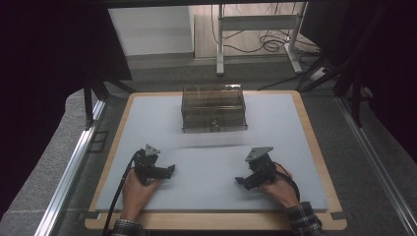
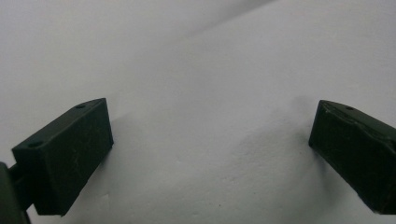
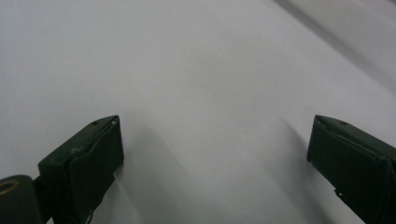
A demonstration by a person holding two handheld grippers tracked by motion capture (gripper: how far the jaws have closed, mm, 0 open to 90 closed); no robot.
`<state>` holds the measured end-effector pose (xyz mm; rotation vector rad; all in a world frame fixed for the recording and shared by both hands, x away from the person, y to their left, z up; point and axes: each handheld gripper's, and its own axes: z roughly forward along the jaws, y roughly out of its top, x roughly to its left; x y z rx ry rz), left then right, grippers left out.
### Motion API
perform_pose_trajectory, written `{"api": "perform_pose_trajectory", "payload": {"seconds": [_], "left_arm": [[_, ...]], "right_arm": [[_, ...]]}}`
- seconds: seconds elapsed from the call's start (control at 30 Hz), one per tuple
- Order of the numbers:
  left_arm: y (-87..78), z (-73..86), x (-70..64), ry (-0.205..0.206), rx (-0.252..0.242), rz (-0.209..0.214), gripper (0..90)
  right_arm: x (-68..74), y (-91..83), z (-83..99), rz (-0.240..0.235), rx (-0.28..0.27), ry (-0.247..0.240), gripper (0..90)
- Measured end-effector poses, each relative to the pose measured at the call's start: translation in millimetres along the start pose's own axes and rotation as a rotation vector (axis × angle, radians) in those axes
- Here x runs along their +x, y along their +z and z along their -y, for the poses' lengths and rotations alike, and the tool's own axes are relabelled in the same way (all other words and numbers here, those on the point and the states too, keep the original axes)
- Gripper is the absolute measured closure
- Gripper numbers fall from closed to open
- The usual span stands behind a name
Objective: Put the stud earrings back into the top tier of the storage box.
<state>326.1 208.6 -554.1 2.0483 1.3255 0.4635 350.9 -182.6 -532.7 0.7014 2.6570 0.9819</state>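
Note:
A smoky clear plastic box with a lid stands at the far middle of the pale grey mat. Something small lies inside near its front wall. My left gripper rests low on the mat at the near left, held by a hand, its jaws pointing right. My right gripper rests at the near right, its jaws pointing left. In the left gripper view the left gripper is open over bare mat. The right gripper is open too, with nothing between its fingers.
The mat lies on a wooden board with a light rim. Metal rails run along both sides of the table. Beyond the far edge are desk legs and cables on the floor.

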Motion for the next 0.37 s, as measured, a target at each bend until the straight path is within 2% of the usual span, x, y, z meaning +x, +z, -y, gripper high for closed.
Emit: {"api": "perform_pose_trajectory", "payload": {"seconds": [0.1, 0.37], "left_arm": [[0.0, 0.0, 0.0, 0.000, 0.000, 0.000, 0.0], [0.3, 0.1, -0.4, -0.005, -0.004, 0.001, 0.0]], "right_arm": [[0.0, 0.1, 5.0, -0.001, -0.042, 0.007, 2.2], [0.6, 0.6, 6.1, 0.005, -0.045, 0.007, 2.1]]}}
